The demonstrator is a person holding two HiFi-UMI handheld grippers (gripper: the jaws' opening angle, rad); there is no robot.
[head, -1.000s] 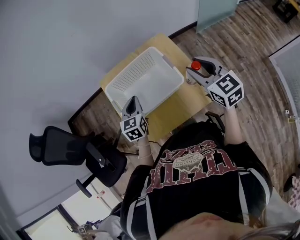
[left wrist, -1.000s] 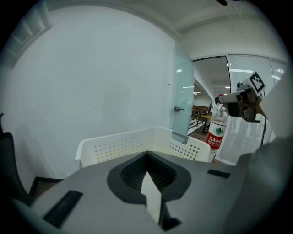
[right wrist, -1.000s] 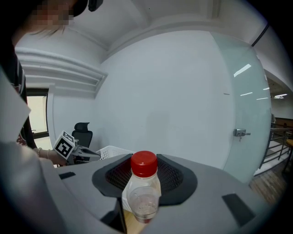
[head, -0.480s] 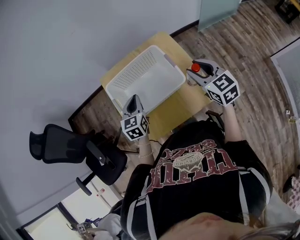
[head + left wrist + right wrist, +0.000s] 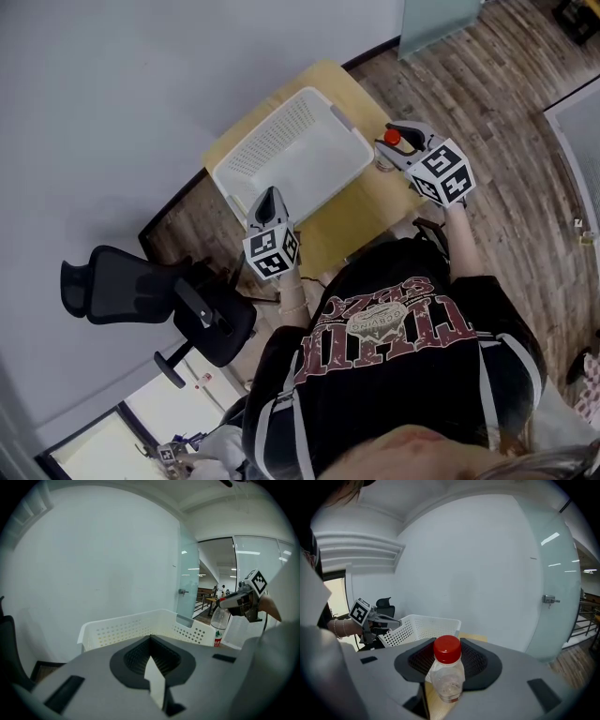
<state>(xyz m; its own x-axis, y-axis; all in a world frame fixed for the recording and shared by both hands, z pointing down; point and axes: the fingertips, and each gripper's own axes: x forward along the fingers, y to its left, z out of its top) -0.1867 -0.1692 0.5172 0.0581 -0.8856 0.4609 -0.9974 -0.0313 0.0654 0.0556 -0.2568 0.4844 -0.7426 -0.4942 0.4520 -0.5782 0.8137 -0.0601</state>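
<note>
While the right gripper (image 5: 398, 145) is clamped on the neck of the bottle (image 5: 447, 679), under its red cap (image 5: 447, 648), the left gripper (image 5: 269, 199) hangs at the near corner of the basket (image 5: 272, 141), jaws together on nothing. Grasp made; bottle not in the basket. It stands upright between the right jaws, over the table (image 5: 361, 202), basket just to their left

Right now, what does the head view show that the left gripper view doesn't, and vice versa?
Only the head view: the marker cube on the left gripper and the bottle's red cap. Only the left gripper view: its own shut jaws, the glass door's handle and the bottle's red label. Both: the white basket, and the right gripper shut on the bottle.
</note>
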